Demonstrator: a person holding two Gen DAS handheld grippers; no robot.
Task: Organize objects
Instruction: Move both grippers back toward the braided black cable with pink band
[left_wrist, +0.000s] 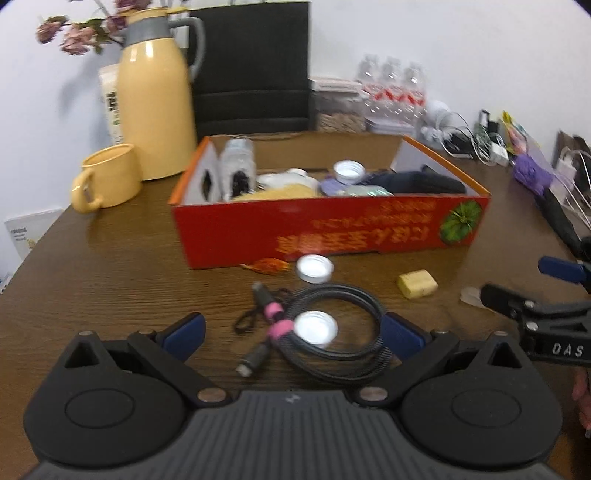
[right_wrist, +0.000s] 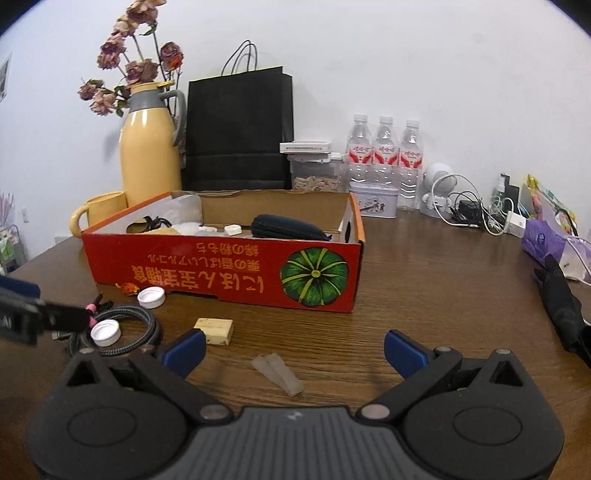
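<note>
A red cardboard box (left_wrist: 332, 236) (right_wrist: 221, 273) on the brown table holds a dark pouch (right_wrist: 288, 227), a white cap and other items. In front of it lie a coiled black cable (left_wrist: 340, 325) (right_wrist: 129, 325) with pink ties, two white caps (left_wrist: 314, 268) (left_wrist: 317, 328), a yellow block (left_wrist: 417, 283) (right_wrist: 216, 330), an orange wrapped candy (left_wrist: 267, 265) and a translucent strip (right_wrist: 277, 373). My left gripper (left_wrist: 291, 334) is open around the cable and one cap. My right gripper (right_wrist: 293, 350) is open above the translucent strip.
A yellow jug (left_wrist: 155, 103) and yellow mug (left_wrist: 107, 177) stand at the back left. A black paper bag (right_wrist: 240, 133), water bottles (right_wrist: 384, 155), a tin (right_wrist: 373, 199), a small fan, chargers and a purple bag (right_wrist: 543, 240) line the back and right.
</note>
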